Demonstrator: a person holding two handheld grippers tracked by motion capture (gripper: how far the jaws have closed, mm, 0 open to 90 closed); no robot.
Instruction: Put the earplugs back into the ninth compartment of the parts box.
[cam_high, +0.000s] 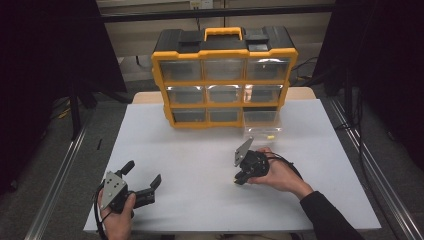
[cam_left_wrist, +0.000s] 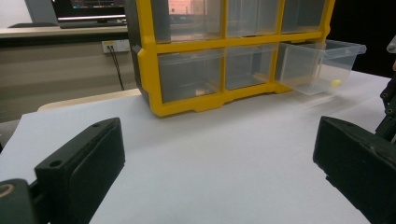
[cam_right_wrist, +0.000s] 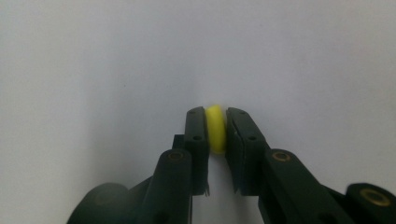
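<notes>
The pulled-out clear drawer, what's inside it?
In the open drawer of the yellow organizer lies one small yellow piece near its front. The rest looks empty; reflections hide some of the floor.

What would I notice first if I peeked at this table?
The big yellow and black drawer box standing at the far end of the white table, with one clear drawer pulled out at its bottom right. Then the tiny yellow piece squeezed between the jaws of the right gripper, near the table's middle. The left gripper sits wide open at the near left.

Matt white table (cam_high: 200, 165); glossy clear-plastic drawer (cam_left_wrist: 322, 65); smooth yellow piece (cam_right_wrist: 215, 128).
</notes>
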